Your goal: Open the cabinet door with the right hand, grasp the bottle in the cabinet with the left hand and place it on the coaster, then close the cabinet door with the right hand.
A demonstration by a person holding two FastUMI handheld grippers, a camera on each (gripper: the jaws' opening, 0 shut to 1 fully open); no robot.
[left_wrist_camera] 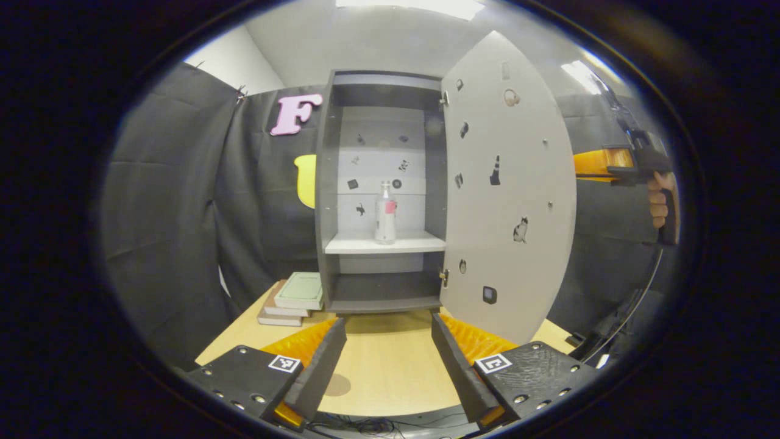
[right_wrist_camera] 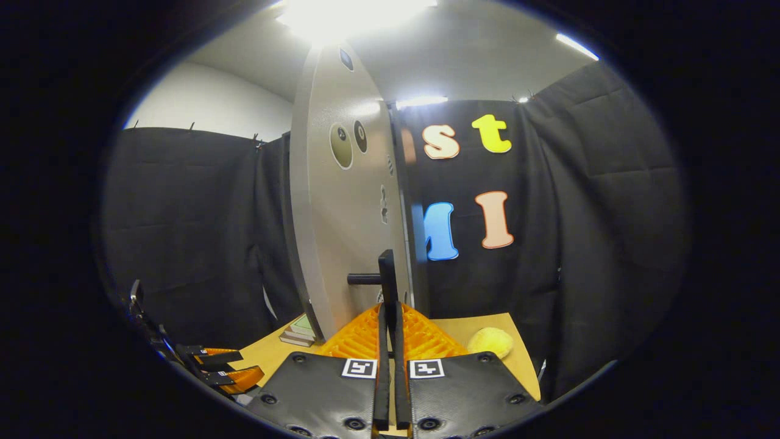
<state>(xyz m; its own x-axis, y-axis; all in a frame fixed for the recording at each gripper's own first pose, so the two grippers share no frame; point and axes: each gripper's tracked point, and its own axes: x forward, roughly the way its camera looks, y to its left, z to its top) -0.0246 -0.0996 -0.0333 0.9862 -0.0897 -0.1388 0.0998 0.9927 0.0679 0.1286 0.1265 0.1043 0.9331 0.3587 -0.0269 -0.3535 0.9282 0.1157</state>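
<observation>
The bottle (left_wrist_camera: 385, 213) stands upright on the cabinet's middle shelf (left_wrist_camera: 365, 245), centre of frame. It looks light, slick and easily tipped, so I'd grip its labelled body. My left gripper (left_wrist_camera: 388, 360) has its jaws apart; my right gripper (right_wrist_camera: 388, 341) has them pressed together beneath the door (left_wrist_camera: 509, 201) handle (right_wrist_camera: 379, 275).

we hold our left gripper (left_wrist_camera: 389, 360) open over the desk (left_wrist_camera: 384, 366), facing the bottle (left_wrist_camera: 385, 213) on the open cabinet (left_wrist_camera: 341, 183) shelf.

My view meets a matt grey cabinet door (left_wrist_camera: 509, 201), smooth pale wood-look table (left_wrist_camera: 390, 366), clear glossy bottle (left_wrist_camera: 385, 213), and creased matt cloth wall (left_wrist_camera: 164, 201) at left.
</observation>
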